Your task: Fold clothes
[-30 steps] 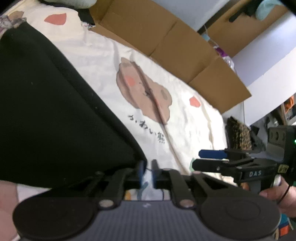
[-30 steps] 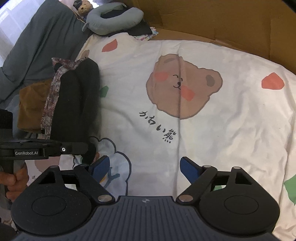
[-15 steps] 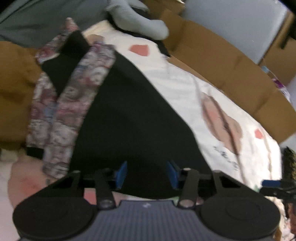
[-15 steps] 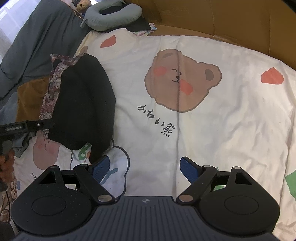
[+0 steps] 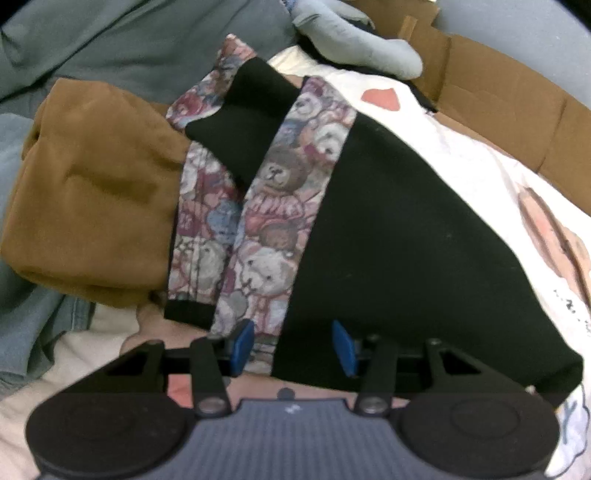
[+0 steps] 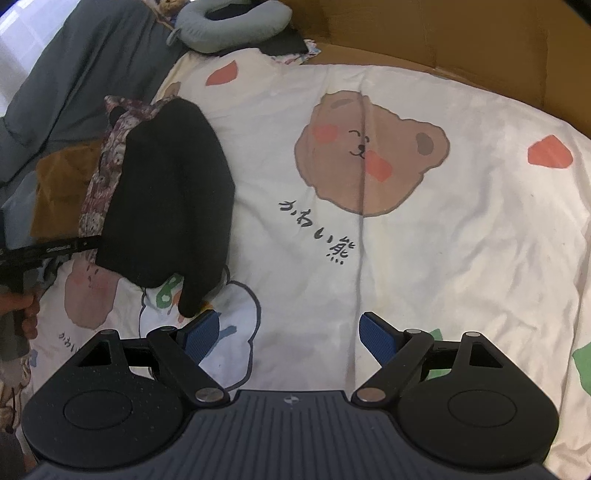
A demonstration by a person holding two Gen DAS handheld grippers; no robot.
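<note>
A folded black garment (image 5: 399, 236) with a teddy-bear print lining (image 5: 273, 206) lies on the cream bear-print bed cover (image 6: 443, 258), partly over a folded brown garment (image 5: 92, 206). My left gripper (image 5: 292, 347) is open at the garment's near edge, its blue pads straddling the seam between print and black cloth without holding it. In the right wrist view the same black garment (image 6: 170, 192) lies at the left. A loose corner of it hangs toward my right gripper (image 6: 290, 336), which is open over bare cover and holds nothing.
A grey neck pillow (image 6: 229, 26) and a grey-green blanket (image 5: 110, 37) lie at the head of the bed. Cardboard (image 6: 443, 33) lines the far side. A hand (image 6: 22, 306) holds the left gripper at the left edge.
My left gripper, shut on the black garment's edge a second ago, has opened and let it go. The garment now lies spread by the brown one. The right gripper has hardly moved.
</note>
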